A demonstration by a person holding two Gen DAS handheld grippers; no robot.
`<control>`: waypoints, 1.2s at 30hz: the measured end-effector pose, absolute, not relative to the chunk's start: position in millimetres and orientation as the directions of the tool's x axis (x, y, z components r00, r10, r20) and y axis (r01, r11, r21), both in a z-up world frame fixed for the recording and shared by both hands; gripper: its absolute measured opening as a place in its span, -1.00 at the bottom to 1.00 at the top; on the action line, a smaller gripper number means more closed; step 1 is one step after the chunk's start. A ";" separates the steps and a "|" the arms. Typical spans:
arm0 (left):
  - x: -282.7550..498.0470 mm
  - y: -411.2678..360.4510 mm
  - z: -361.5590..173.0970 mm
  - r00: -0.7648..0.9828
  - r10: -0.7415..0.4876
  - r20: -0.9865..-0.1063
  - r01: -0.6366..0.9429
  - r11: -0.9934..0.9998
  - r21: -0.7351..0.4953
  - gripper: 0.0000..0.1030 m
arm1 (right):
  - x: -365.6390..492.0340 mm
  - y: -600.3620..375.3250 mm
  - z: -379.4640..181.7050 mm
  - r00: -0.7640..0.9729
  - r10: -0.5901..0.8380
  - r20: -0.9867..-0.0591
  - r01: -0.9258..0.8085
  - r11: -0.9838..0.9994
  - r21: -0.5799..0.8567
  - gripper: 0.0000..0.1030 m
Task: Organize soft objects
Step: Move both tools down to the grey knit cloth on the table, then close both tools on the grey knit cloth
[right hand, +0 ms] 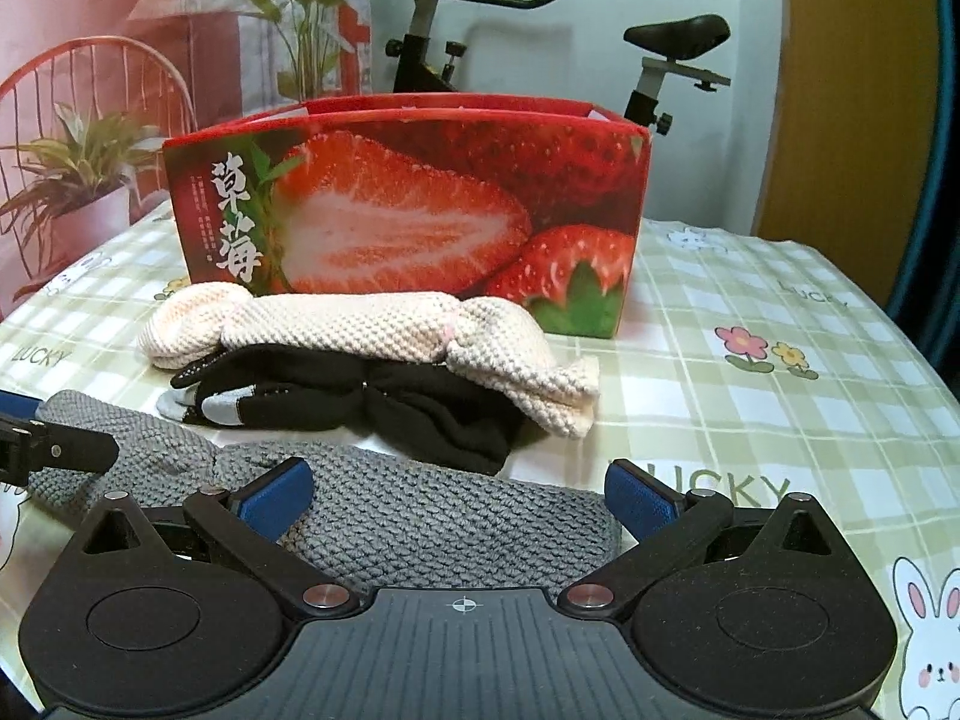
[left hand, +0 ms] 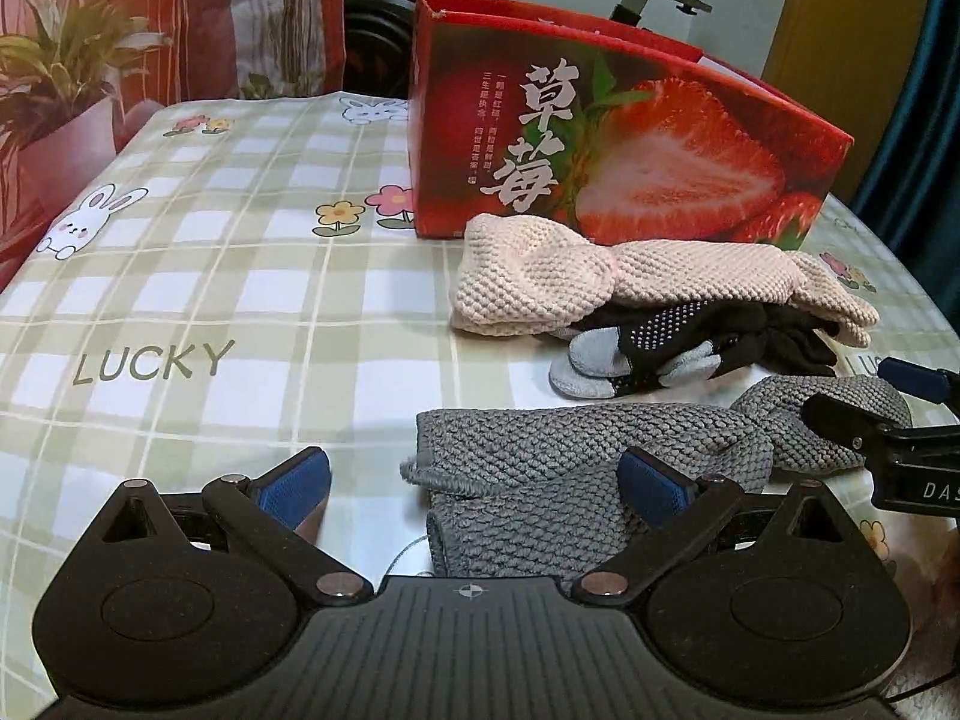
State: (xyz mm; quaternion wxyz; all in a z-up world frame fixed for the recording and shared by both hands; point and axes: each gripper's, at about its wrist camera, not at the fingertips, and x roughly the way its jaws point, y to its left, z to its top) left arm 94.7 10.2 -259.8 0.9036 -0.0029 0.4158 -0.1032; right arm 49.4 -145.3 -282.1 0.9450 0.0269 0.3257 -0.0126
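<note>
A grey knitted piece point(left hand: 576, 456) lies on the checked tablecloth nearest me, also in the right wrist view point(right hand: 420, 516). Behind it lie black gloves with grey fingertips point(left hand: 648, 354) point(right hand: 336, 396) under a cream knitted piece point(left hand: 600, 282) point(right hand: 372, 324). An open red strawberry box point(left hand: 600, 138) point(right hand: 420, 204) stands behind them. My left gripper point(left hand: 474, 486) is open, its fingers either side of the grey piece's left end. My right gripper point(right hand: 459, 498) is open over the grey piece's right end; it also shows in the left wrist view point(left hand: 900, 414).
The table point(left hand: 210, 276) carries a green checked cloth with rabbits and flowers. An exercise bike point(right hand: 480, 60) stands behind the table. A printed plant backdrop point(left hand: 90, 60) hangs at the left, a wooden door point(right hand: 852, 90) at the right.
</note>
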 end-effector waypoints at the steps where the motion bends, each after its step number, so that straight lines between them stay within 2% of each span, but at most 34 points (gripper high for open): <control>1: 94.6 9.7 -260.2 0.634 -0.186 -0.750 0.185 0.979 -0.086 1.00 | 49.7 -146.1 -282.5 0.785 -0.003 -0.620 0.042 0.998 0.049 0.99; 31: 91.2 10.4 -263.3 0.652 -0.187 -0.735 0.202 0.977 -0.069 1.00 | 39.1 -159.6 -275.5 0.766 0.012 -0.642 0.070 0.992 0.102 0.99; 36: 91.6 11.1 -263.1 0.648 -0.190 -0.737 0.204 0.976 -0.072 1.00 | 37.7 -171.0 -274.8 0.767 0.019 -0.641 0.102 0.983 0.151 0.81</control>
